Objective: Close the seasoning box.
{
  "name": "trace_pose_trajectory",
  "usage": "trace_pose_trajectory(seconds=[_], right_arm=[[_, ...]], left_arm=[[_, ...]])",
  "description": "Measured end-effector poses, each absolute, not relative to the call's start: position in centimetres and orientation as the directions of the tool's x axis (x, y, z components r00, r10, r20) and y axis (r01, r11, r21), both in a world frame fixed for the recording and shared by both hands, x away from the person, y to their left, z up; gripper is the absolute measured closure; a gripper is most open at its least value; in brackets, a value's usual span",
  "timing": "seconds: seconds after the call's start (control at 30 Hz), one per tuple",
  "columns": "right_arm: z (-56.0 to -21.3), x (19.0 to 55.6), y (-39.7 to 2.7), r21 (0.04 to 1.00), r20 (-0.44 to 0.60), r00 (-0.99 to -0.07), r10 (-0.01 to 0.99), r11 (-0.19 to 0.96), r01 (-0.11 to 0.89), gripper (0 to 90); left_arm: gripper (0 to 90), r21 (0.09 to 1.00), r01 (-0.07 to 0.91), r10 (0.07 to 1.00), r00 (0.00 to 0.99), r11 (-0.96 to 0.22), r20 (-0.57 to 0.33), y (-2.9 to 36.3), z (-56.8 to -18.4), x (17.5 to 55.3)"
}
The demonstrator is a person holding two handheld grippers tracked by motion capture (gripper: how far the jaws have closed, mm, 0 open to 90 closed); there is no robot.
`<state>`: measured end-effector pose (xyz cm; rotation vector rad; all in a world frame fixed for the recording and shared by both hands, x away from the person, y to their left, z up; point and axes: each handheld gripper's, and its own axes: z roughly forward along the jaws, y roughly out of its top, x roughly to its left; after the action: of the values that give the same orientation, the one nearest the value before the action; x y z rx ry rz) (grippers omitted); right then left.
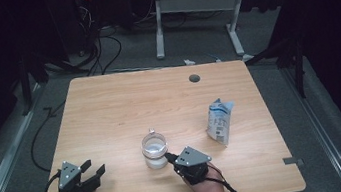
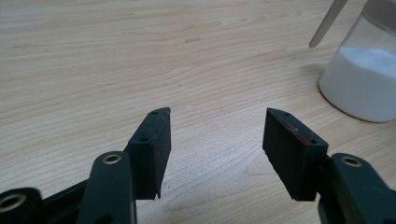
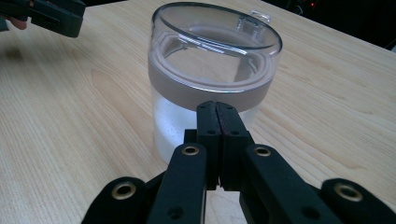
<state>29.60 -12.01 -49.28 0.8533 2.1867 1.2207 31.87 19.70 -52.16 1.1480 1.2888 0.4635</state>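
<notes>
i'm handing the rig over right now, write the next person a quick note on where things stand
Left tool: jaws open, nothing between them, resting at the table's near left corner, apart from the jar.
Right tool: jaws shut together with nothing between them, tips right at the jar's side just below the lid; contact is hard to tell.
Jar: upright at the near middle, holding white powder, clear lid still on.
Pouch: standing to the jar's right, untouched.
Done: nothing visible yet.
Left: probably gripping the jar and getting the lid off.
</notes>
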Motion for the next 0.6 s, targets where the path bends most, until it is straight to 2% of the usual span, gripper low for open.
trace_pose_trajectory(seconds=[0.37,0.6], right_arm=[[-49.3,29.5,-11.3,0.871,-0.114,-0.700,0.705,0.409,0.271,89.1],[-49.1,28.9,-10.8,0.871,-0.123,-0.713,0.690,0.419,0.255,85.9]], left_arm=[[42.3,0.857,0.313,0.818,0.290,0.410,-0.497,19.6,-52.3,31.9],[42.3,0.857,0.316,0.819,0.291,0.406,-0.495,19.6,-52.3,31.9]])
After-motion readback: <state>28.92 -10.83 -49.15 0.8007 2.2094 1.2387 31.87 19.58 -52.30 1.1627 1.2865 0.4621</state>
